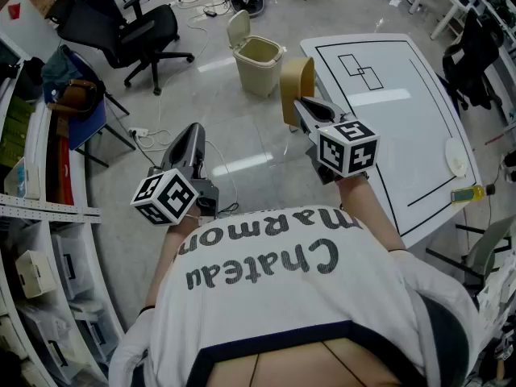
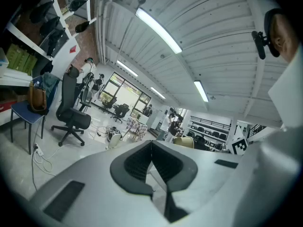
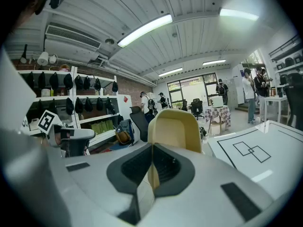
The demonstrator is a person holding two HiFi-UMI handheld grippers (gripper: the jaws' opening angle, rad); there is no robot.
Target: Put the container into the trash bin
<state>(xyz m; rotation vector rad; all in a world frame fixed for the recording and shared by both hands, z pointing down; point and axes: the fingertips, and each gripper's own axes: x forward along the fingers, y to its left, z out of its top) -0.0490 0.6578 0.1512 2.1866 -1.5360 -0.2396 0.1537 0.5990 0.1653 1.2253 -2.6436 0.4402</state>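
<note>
A tan, open-topped container (image 1: 297, 85) is held up over the floor, just off the white table's left edge (image 1: 322, 95). My right gripper (image 1: 301, 108) is shut on its wall. In the right gripper view the container (image 3: 176, 129) rises right behind the closed jaws of the right gripper (image 3: 151, 150). The beige trash bin (image 1: 258, 61) stands on the floor beyond it, lid swung open. My left gripper (image 1: 192, 135) hangs lower left over the floor, shut with nothing in it; in its own view the left gripper (image 2: 151, 145) has its pads pressed together.
A black office chair (image 1: 129, 27) and a blue chair with a brown bag (image 1: 76, 103) stand at the left, beside shelving. Cables and a power strip (image 1: 139, 133) lie on the floor. On the table's right edge sit a plate (image 1: 456, 157) and a yellow bottle (image 1: 472, 193).
</note>
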